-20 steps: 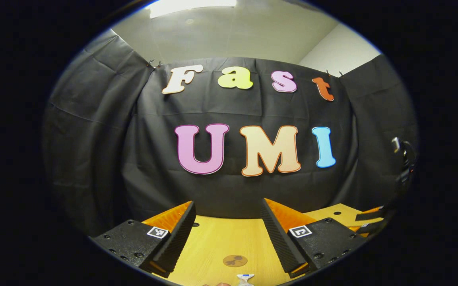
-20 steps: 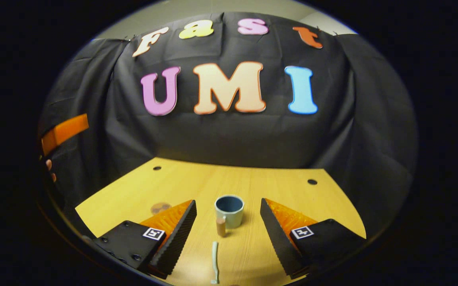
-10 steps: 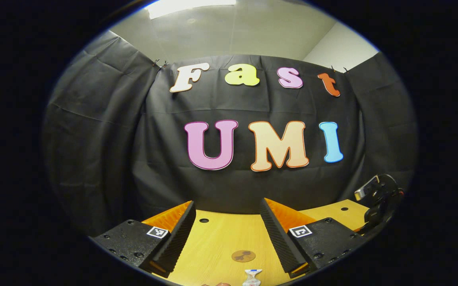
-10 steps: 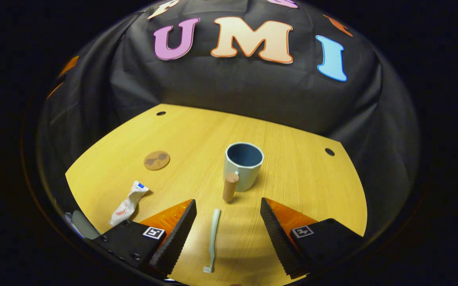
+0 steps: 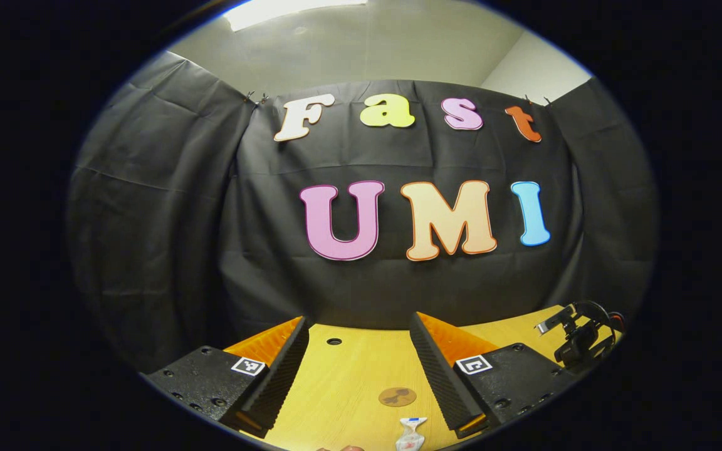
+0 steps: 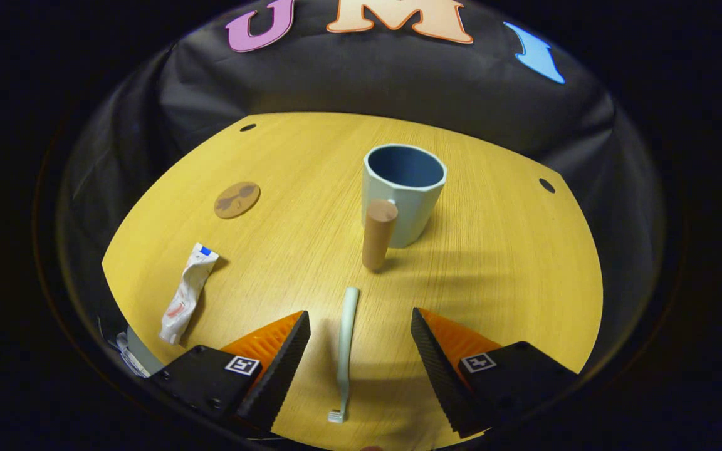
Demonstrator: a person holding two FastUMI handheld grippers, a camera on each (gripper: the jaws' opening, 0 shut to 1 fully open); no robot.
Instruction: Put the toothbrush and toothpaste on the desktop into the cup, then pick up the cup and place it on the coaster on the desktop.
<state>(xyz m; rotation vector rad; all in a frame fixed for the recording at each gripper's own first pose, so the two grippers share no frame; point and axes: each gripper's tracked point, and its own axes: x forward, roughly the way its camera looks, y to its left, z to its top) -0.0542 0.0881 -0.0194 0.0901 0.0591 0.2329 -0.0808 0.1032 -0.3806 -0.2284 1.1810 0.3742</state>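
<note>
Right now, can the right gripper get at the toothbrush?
Probably yes. The right gripper is open, and the toothbrush lies flat on the desktop between its fingers, lengthwise along them. Nothing lies over it; the cup stands farther ahead.

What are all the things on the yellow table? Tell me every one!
cup: one, pale green outside, blue inside, wooden handle, upright mid-table
toothbrush: one, pale green, lying flat between the right gripper's fingers
toothpaste: one, white crumpled tube, table's left side
coaster: one, brown, round, beyond the toothpaste
table: one, yellow wood
left gripper: one, open, holding nothing
right gripper: one, open, fingers either side of the toothbrush
</note>
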